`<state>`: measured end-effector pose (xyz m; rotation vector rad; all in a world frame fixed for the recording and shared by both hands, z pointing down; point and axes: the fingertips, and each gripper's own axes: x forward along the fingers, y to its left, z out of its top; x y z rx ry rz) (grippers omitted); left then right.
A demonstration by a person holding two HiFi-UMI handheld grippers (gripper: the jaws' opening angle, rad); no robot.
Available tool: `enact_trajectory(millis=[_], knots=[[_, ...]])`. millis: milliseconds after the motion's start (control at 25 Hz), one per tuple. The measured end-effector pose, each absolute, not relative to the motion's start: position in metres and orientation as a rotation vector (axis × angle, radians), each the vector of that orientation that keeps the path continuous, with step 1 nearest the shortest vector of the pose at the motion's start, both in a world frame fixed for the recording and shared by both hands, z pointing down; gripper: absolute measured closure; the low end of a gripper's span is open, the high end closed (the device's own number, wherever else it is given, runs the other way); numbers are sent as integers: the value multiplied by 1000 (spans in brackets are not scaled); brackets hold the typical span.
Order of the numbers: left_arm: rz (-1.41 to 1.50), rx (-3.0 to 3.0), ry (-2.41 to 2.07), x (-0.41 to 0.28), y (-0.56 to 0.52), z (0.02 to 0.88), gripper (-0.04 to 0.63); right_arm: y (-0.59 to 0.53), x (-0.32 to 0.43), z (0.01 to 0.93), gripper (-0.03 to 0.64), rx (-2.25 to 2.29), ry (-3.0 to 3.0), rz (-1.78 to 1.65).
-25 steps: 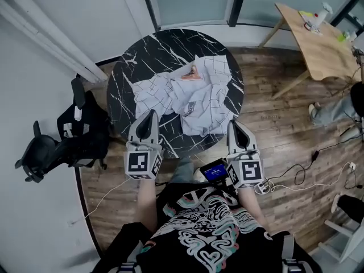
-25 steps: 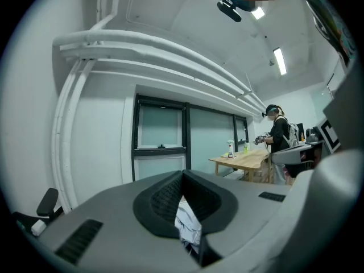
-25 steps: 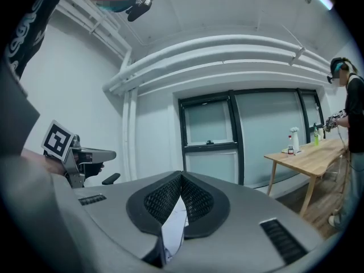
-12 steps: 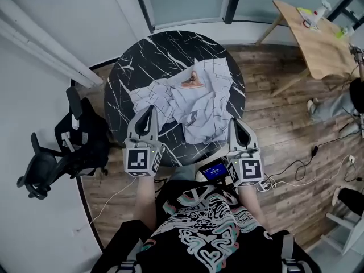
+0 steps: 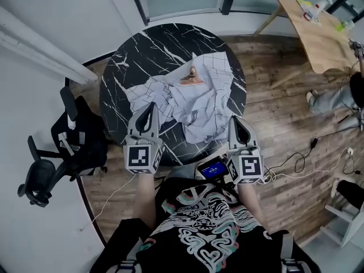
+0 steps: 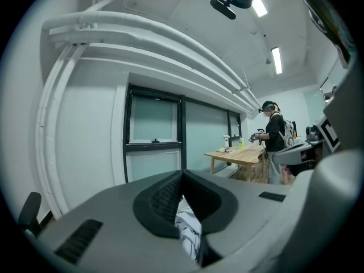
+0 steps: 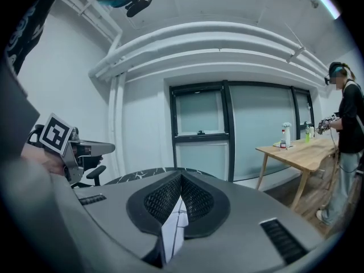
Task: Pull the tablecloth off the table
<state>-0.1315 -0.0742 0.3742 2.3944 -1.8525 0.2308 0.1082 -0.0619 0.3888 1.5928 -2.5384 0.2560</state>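
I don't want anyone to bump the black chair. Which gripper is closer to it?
Left. The left gripper is at the table's near-left edge, with the black chair just beside it. The right gripper is across the tablecloth, farther away.

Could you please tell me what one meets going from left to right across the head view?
chair → left gripper → right gripper → wooden table
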Motion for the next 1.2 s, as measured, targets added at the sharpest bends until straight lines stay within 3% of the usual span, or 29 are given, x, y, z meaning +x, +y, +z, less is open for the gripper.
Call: enact_trajectory(millis=[640,800,1200], knots=[[327,2391,-1726,-117,-96,420,571,-67,107,431,592,1558,-2446,366],[351,2373,-1680,-114,-100,437,525,-70,106,440,588,1540,-2431,391],[427,2351,-1594,-110,-108,471,489,-74,96,469,561,1486,-2403,466]])
